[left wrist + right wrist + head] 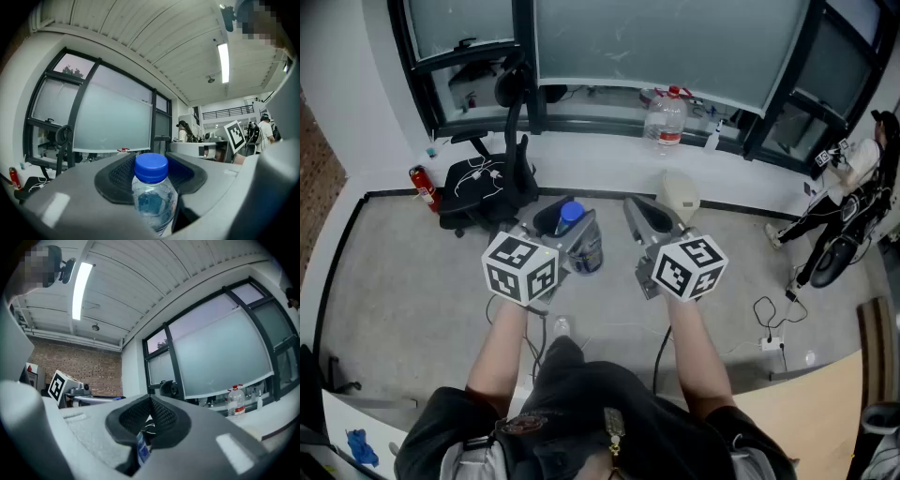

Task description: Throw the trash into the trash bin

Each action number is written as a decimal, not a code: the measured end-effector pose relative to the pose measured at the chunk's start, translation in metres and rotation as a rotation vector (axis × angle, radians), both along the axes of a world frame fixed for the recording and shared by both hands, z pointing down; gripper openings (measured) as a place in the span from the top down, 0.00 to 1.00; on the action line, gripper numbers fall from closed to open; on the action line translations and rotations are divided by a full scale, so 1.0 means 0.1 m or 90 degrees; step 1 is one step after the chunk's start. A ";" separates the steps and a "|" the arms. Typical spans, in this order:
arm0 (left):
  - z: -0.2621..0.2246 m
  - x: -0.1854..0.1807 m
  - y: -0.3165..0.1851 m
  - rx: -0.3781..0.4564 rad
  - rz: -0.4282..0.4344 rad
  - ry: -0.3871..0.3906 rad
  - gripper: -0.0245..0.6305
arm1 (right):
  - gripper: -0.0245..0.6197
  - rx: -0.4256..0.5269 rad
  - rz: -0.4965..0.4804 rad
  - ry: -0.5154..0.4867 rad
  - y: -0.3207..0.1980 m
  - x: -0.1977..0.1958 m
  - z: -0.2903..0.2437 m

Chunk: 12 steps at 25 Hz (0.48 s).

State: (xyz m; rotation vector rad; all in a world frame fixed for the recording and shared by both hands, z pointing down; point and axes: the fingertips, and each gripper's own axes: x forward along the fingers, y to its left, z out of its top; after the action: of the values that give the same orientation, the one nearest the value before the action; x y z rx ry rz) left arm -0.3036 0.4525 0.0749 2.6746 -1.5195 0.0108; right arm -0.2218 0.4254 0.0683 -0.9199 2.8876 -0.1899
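Note:
My left gripper (572, 234) is shut on a clear plastic water bottle (586, 251) with a blue cap (570, 217), held upright at chest height. In the left gripper view the bottle (152, 199) stands between the dark pads (115, 176). Just behind it on the floor is a dark round trash bin (546, 221), partly hidden by the gripper. My right gripper (649, 217) is level beside the left one, with its pad tips together. In the right gripper view (150, 414) a thin blue-and-white strip (142, 449) shows in the slit; I cannot tell whether it is pinched.
A black office chair (483, 183) and a red fire extinguisher (422, 187) stand at the left wall. A large water jug (666, 120) sits on the window sill, a beige object (680, 195) lies below it. A person (848, 192) stands at the right, near floor cables (769, 328).

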 end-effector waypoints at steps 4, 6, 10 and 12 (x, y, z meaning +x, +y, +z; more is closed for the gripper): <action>0.00 0.07 -0.04 0.002 0.002 0.002 0.65 | 0.96 -0.005 0.004 0.001 -0.05 0.07 0.03; 0.01 0.11 -0.07 0.001 0.004 0.002 0.65 | 0.96 -0.006 0.005 -0.001 -0.07 0.11 0.04; 0.04 0.17 -0.09 -0.004 0.010 0.001 0.65 | 0.96 -0.009 0.014 -0.005 -0.09 0.18 0.05; 0.04 0.19 -0.09 -0.006 0.012 0.001 0.65 | 0.96 -0.011 0.018 -0.008 -0.10 0.20 0.04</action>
State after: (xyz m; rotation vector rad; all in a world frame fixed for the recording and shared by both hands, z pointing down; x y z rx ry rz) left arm -0.2850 0.4432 0.0787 2.6812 -1.4897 0.0169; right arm -0.2018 0.4158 0.0727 -0.9588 2.8630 -0.2173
